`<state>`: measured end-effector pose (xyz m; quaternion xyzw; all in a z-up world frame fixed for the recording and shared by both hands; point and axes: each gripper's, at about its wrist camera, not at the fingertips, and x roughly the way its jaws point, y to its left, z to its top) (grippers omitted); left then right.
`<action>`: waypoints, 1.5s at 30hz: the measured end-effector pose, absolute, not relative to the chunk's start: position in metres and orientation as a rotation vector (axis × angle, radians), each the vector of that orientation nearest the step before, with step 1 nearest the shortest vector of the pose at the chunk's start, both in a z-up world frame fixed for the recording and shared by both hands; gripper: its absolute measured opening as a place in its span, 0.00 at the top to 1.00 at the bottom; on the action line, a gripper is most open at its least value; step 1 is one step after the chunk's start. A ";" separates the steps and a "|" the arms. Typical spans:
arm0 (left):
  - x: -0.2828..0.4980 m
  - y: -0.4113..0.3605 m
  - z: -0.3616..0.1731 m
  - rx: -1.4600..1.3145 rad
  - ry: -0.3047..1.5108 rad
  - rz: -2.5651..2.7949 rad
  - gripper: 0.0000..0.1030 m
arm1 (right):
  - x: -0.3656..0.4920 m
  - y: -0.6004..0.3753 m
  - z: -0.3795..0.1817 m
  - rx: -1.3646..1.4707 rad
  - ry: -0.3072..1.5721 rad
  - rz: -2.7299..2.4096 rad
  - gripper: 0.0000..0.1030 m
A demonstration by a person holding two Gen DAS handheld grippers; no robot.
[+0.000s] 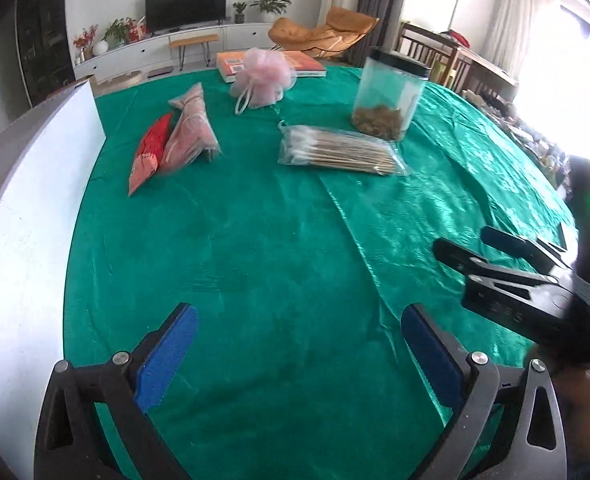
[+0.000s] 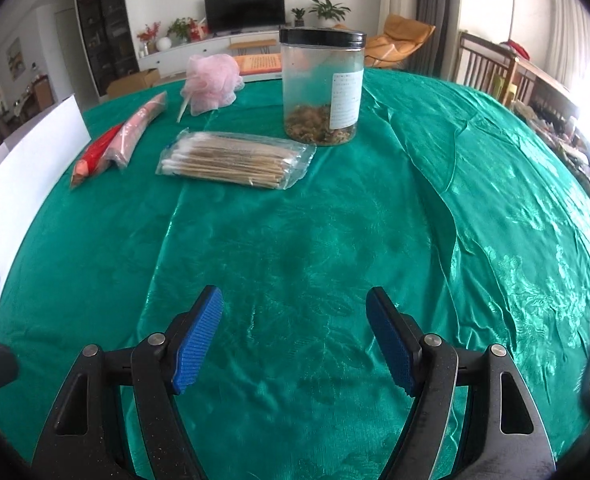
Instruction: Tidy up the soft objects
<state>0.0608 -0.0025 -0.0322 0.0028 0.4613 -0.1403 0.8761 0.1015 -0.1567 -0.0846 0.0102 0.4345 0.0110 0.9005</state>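
Green satin tablecloth [image 2: 335, 240] lay bare between both gaping, empty grippers, left gripper [image 1: 299, 348] and right gripper [image 2: 295, 340], while the clear plastic bag of wooden cotton swabs [image 2: 231, 160] lay crosswise ahead, nearer the right.

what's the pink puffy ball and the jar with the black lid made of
Pink ball: looks like gathered nylon mesh, matte, a bath pouf; bunched netting and a cord loop show.
Jar: clear body, probably plastic though glass is possible; contents show through, with a smooth black lid, likely plastic.
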 end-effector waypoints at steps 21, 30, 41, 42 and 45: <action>0.100 0.026 -0.079 0.042 0.955 -0.112 0.00 | 0.112 -0.147 -0.105 0.010 0.930 -0.018 0.17; 0.100 0.026 -0.079 0.043 0.956 -0.111 0.00 | 0.112 -0.147 -0.105 0.010 0.929 -0.018 0.16; 0.101 0.026 -0.079 0.044 0.957 -0.109 0.00 | 0.112 -0.146 -0.105 0.010 0.929 -0.018 0.16; 0.101 0.026 -0.079 0.044 0.956 -0.109 0.00 | 0.112 -0.147 -0.105 0.010 0.929 -0.018 0.16; 0.101 0.026 -0.078 0.044 0.957 -0.109 0.00 | 0.112 -0.147 -0.105 0.010 0.929 -0.018 0.16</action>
